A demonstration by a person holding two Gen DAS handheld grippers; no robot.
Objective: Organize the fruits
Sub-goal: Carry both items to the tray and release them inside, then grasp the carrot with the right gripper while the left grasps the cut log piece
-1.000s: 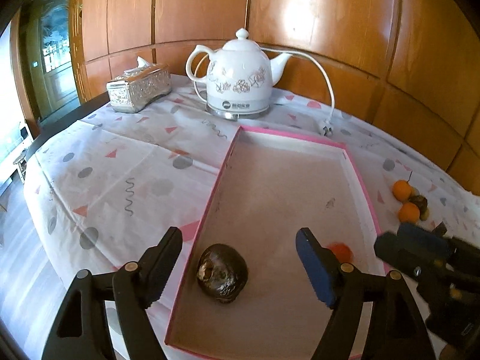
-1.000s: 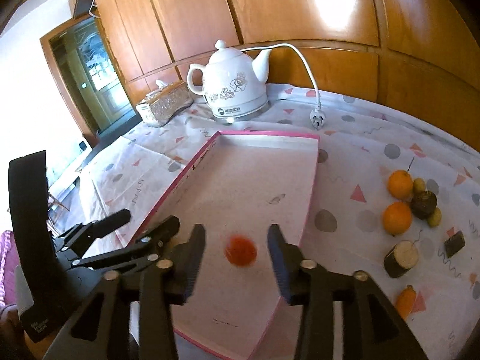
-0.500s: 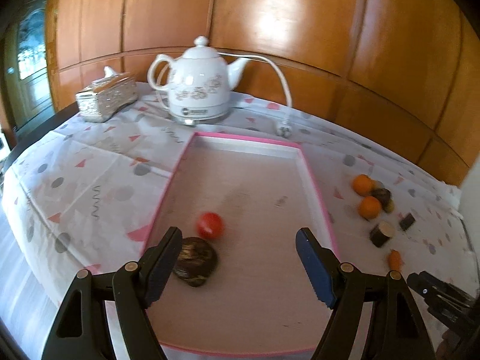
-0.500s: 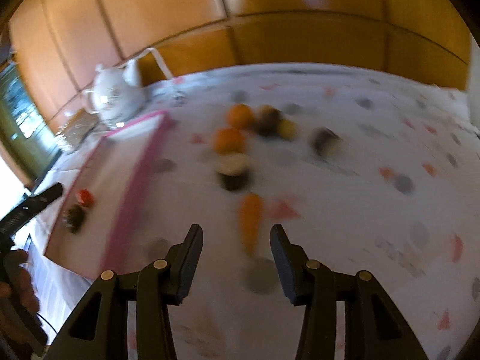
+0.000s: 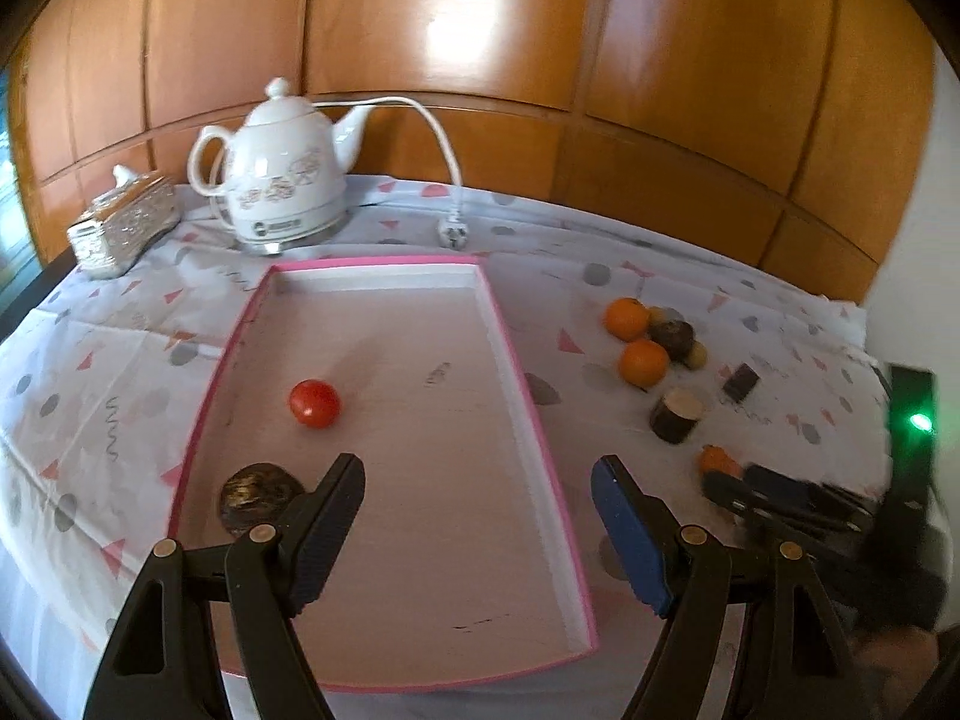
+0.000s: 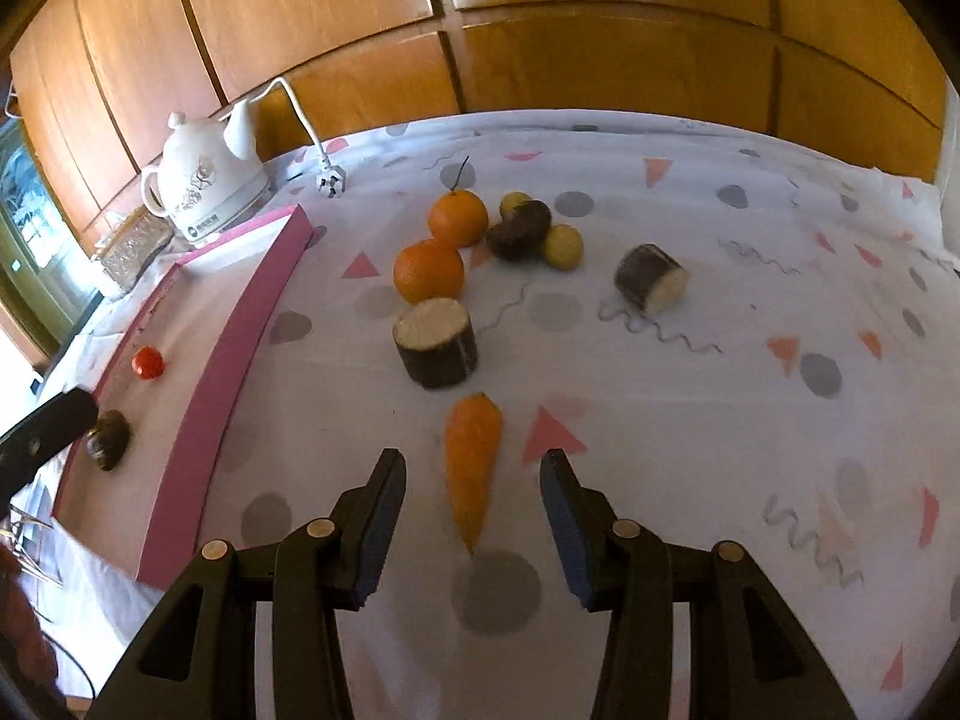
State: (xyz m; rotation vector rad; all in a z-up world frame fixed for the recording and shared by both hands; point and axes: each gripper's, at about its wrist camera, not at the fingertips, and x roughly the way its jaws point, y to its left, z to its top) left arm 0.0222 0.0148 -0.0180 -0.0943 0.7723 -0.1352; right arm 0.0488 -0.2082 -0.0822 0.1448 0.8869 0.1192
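Right gripper (image 6: 473, 516) fingers apart around carrot (image 6: 472, 463); left gripper (image 5: 478, 525) fingers apart, empty, above pink tray (image 5: 528, 414).

You've got glossy wooden wall panels (image 5: 456, 42) behind the table, catching a bright glare. The patterned tablecloth (image 6: 690, 396) covers it all; a white kettle (image 5: 282, 180) and silver tissue box (image 5: 123, 222) sit back left.

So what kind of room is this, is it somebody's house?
Probably a home dining room. A table with a patterned tablecloth stands against wood-panelled walls, and on it sit a white electric kettle, a tissue box and a pink tray for fruit.
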